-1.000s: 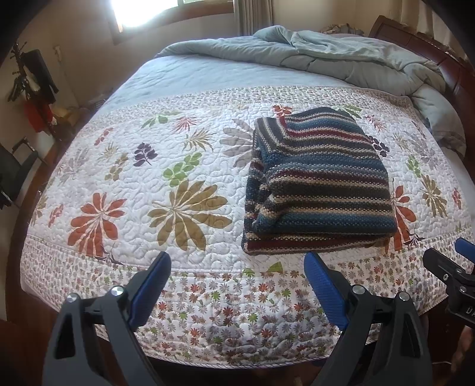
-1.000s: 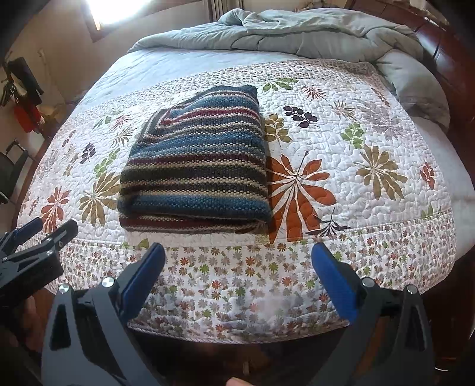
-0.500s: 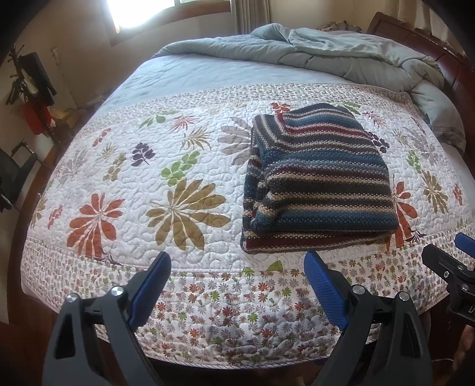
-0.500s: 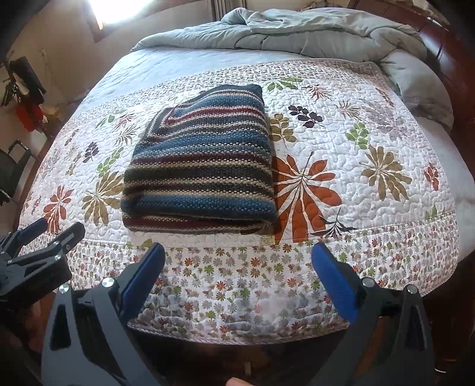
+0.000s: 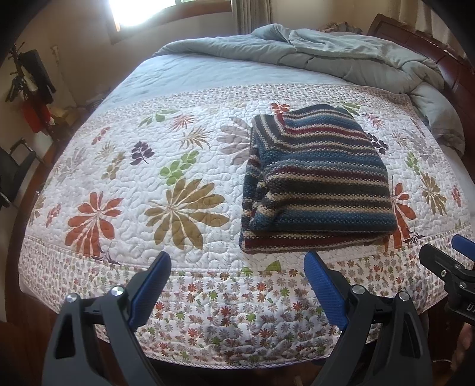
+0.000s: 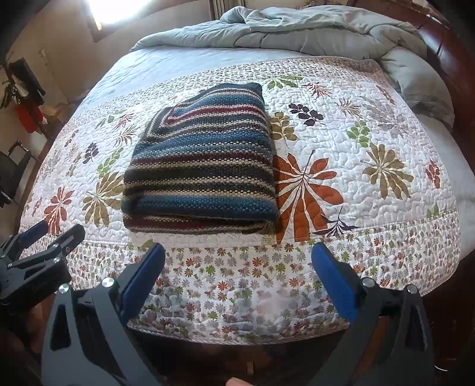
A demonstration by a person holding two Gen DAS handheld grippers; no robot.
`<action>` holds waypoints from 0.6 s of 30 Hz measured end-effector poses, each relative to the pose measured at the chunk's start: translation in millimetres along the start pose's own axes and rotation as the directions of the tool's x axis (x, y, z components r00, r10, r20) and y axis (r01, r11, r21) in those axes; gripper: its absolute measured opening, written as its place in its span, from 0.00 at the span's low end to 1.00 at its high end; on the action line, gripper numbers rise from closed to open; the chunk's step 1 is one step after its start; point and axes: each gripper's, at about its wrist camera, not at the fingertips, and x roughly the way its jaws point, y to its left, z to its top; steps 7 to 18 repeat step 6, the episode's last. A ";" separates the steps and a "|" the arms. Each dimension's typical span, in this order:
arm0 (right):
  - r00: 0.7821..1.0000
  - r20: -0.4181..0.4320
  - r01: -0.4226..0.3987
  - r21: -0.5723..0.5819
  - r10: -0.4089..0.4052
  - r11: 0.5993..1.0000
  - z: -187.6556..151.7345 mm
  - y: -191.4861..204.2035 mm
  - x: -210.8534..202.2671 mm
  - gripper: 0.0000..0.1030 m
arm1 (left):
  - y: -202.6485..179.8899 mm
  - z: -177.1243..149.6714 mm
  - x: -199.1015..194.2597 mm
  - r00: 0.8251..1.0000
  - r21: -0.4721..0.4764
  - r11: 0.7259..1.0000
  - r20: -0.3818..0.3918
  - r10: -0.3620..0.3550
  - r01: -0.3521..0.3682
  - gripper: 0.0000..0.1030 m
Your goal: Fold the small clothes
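The striped knit sweater [image 5: 317, 181] already lies folded into a thick, tidy rectangle on the floral quilt [image 5: 124, 184], near the foot of the bed and a little toward the person's right side. Its layers sit squarely stacked, with the folded edge facing the foot, so to my eye this piece is done; no other small garment shows anywhere on the bed, so I cannot tell whether more is left to fold.

The left gripper [image 5: 237, 267] hangs over the quilt's flowered border, short of the sweater, its blue jaws spread wide with nothing between them. The right gripper [image 6: 237, 258] hovers just before the sweater's near edge, jaws equally wide apart and empty, not touching the knit. Each gripper shows at the edge of the other's view.

There is no basket, drawer or box in sight to receive the folded piece. Beyond the quilt a grey comforter [image 6: 311, 26] is bunched at the head of the bed against the dark wooden headboard [image 5: 415, 38]
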 end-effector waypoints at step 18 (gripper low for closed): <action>1.000 -0.002 0.000 0.003 0.000 1.000 -0.7 -0.4 0.0 0.96 | -1.0 -0.3 -0.8 1.000 0.001 1.000 -0.001 -0.007 0.007 0.89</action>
